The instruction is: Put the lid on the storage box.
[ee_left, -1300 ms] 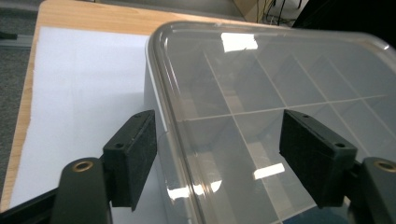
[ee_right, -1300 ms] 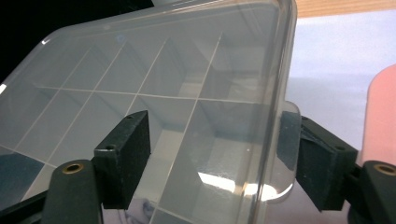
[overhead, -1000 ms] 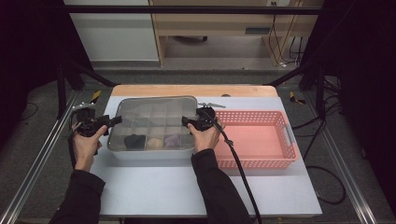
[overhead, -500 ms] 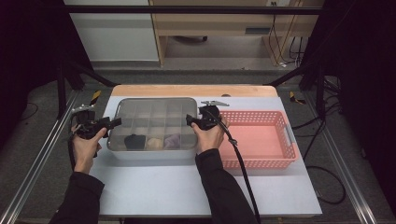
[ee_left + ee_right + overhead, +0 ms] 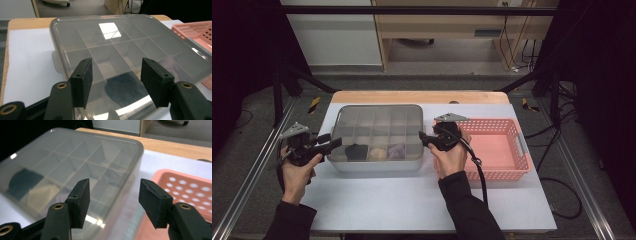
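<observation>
Both pairs of jaws stand partly open with nothing gripped, and they have just been closing. The left gripper (image 5: 115, 83) sits at the near-left corner of the clear plastic divided organiser box with its translucent lid (image 5: 377, 131); the right gripper (image 5: 113, 203) sits at the box's right edge, beside the pink perforated plastic basket (image 5: 499, 150). The box rests on the white tabletop (image 5: 412, 195), toward its left and back. To do this well, seat each pad on the lid's rim, not the glossy top, close evenly on both sides, and lift level so the dark item (image 5: 357, 151) and the pale pieces beside it in the near compartments stay put.
</observation>
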### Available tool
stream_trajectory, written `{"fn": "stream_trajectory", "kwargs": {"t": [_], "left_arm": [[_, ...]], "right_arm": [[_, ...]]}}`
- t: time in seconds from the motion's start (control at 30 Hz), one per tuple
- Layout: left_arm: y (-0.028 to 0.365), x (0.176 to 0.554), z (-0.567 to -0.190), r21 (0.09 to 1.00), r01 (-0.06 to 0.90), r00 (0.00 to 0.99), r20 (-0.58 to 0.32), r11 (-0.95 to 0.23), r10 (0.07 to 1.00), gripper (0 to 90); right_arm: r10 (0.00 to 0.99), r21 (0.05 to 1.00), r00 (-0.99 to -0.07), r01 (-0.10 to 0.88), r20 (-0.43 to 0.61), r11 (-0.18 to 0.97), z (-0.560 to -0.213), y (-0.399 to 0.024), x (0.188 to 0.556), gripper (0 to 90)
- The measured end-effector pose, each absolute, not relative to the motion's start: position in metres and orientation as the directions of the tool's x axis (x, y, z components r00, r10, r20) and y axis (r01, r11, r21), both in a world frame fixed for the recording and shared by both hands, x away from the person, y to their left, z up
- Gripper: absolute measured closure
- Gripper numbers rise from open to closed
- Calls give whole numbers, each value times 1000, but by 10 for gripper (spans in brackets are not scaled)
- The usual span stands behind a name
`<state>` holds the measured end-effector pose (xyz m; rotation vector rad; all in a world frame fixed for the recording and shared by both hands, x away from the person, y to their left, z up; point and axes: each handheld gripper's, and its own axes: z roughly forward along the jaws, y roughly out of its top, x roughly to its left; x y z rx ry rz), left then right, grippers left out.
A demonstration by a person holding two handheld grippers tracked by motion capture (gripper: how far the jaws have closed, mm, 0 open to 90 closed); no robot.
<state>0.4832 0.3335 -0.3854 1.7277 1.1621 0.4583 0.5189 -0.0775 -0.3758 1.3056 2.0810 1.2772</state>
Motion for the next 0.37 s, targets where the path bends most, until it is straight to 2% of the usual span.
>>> {"fn": "stream_trajectory", "kwargs": {"t": [0.37], "left_arm": [[324,430,-397,875,465,528,-148,-139,836,370]], "right_arm": [[805,860,-582,463,113,214,-383,-144,469,403]]}}
